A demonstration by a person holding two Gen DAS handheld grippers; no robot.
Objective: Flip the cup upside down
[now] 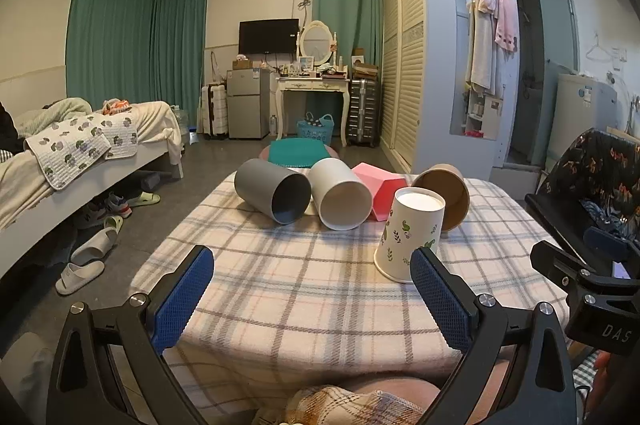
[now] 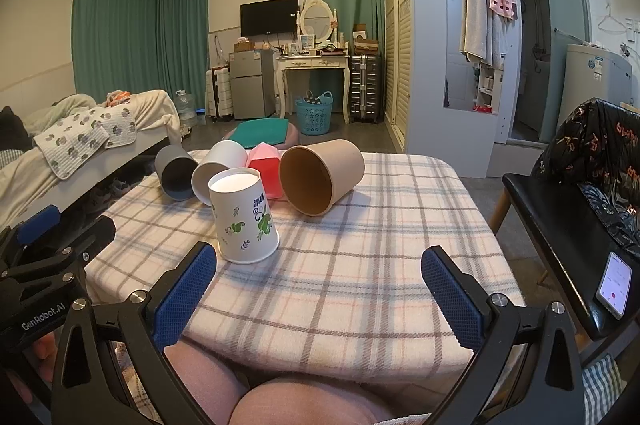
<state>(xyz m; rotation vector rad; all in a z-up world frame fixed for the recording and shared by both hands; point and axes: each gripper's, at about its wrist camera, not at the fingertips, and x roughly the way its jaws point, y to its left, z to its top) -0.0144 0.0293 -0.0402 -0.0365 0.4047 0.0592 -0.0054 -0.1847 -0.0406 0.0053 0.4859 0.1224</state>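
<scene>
A white paper cup with green leaf print (image 1: 408, 235) stands upside down on the plaid-covered table (image 1: 300, 289), base up; it also shows in the right wrist view (image 2: 244, 219). Behind it lie four cups on their sides: grey (image 1: 274, 191), white (image 1: 340, 199), pink (image 1: 378, 195) and brown (image 1: 444, 195). My left gripper (image 1: 312, 273) is open and empty, its right fingertip just in front of the paper cup. My right gripper (image 2: 320, 271) is open and empty, with the paper cup just beyond its left fingertip.
A black chair (image 2: 560, 225) with a dark floral bag and a phone (image 2: 614, 289) stands right of the table. A bed (image 1: 80, 161) is to the left with slippers (image 1: 80, 273) on the floor. My knees (image 2: 280, 401) are under the near table edge.
</scene>
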